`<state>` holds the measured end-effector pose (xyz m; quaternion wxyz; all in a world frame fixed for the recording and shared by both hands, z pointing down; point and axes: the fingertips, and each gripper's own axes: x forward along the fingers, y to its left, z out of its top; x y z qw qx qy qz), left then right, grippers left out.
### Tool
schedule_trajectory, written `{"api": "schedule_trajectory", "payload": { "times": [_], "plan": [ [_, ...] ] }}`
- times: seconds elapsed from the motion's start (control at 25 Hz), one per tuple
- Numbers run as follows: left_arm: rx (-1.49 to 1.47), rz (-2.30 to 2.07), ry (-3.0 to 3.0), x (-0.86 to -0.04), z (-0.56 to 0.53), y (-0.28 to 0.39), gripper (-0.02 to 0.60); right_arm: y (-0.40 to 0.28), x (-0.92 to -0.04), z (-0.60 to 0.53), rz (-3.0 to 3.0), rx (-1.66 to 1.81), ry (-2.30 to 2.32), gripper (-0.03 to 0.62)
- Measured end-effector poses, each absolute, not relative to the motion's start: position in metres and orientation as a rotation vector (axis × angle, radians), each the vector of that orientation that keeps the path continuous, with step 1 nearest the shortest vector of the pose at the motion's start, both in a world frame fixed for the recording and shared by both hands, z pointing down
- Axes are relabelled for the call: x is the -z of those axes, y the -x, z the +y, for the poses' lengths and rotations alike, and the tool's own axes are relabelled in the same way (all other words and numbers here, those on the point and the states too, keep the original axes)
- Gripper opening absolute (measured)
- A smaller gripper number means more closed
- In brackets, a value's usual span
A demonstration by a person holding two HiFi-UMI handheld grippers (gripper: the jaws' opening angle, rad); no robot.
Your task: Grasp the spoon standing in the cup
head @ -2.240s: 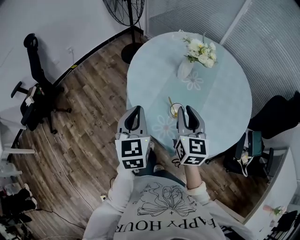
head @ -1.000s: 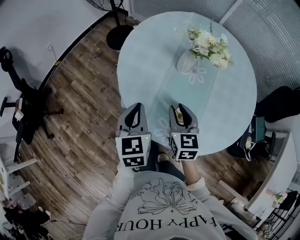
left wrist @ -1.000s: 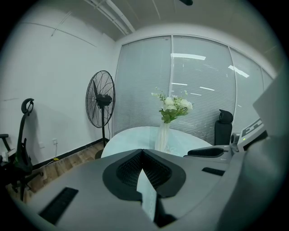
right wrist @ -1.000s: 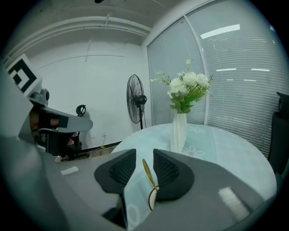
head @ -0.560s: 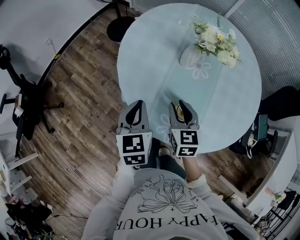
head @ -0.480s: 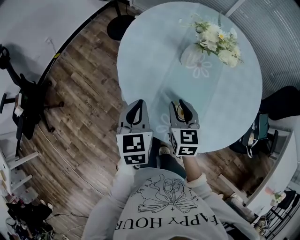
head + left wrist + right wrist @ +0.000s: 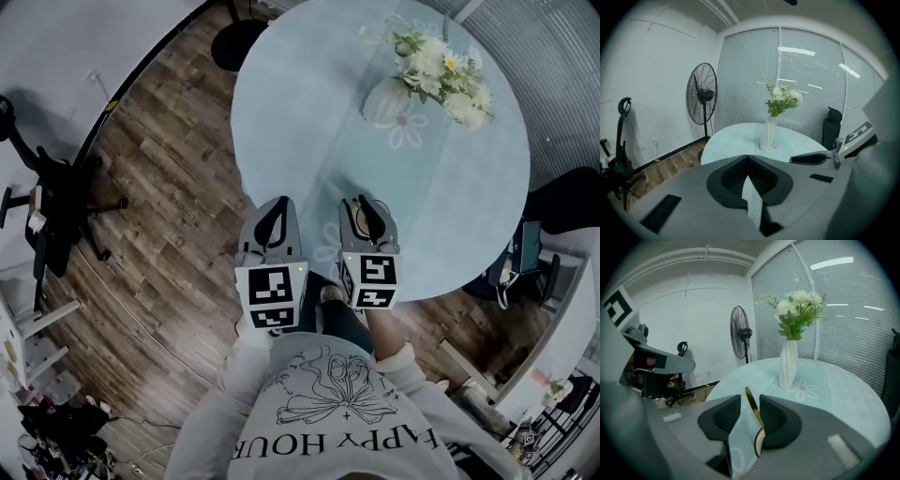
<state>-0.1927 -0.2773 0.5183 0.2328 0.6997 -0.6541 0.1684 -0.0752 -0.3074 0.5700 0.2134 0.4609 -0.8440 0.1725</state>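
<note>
A gold spoon (image 7: 752, 409) stands tilted in a cup whose pale rim (image 7: 760, 442) shows low between my right gripper's jaws. My right gripper (image 7: 749, 400) is open, one jaw on each side of the spoon handle, which stands close to the right-hand pad. In the head view the right gripper (image 7: 361, 208) sits over the cup (image 7: 355, 222) near the round table's front edge, hiding most of it. My left gripper (image 7: 275, 210) hangs beside it at the table's edge; in its own view its jaws (image 7: 747, 157) are shut and hold nothing.
A white vase of flowers (image 7: 391, 97) stands further back on the pale blue round table (image 7: 300, 112). A standing fan (image 7: 703, 93) is beyond the table, an office chair (image 7: 47, 206) to the left on the wood floor, a dark chair (image 7: 562, 202) to the right.
My right gripper has moved forward so the cup and spoon, earlier just left of its jaws, now lie between them. The left gripper kept its place beside it.
</note>
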Motion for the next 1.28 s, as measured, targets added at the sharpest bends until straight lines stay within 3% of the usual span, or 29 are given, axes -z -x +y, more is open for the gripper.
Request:
{"api": "schedule_trajectory", "payload": {
  "times": [0.16,0.24,1.28],
  "plan": [
    [-0.468,-1.787,-1.915,-0.523,-0.275,0.191,0.006,0.074,-0.573,-0.308,-2.335,-0.489,-1.286,0.127],
    [-0.476,-1.786,-1.913,-0.525,-0.274,0.191,0.006,0.073,-0.573,-0.309,-2.332,-0.489,-1.297,0.081],
    [-0.445,-1.765,-1.991,-0.504,-0.273,0.158,0.006,0.022,-0.547,-0.295,-2.334,-0.468,-1.430,0.044]
  ]
}}
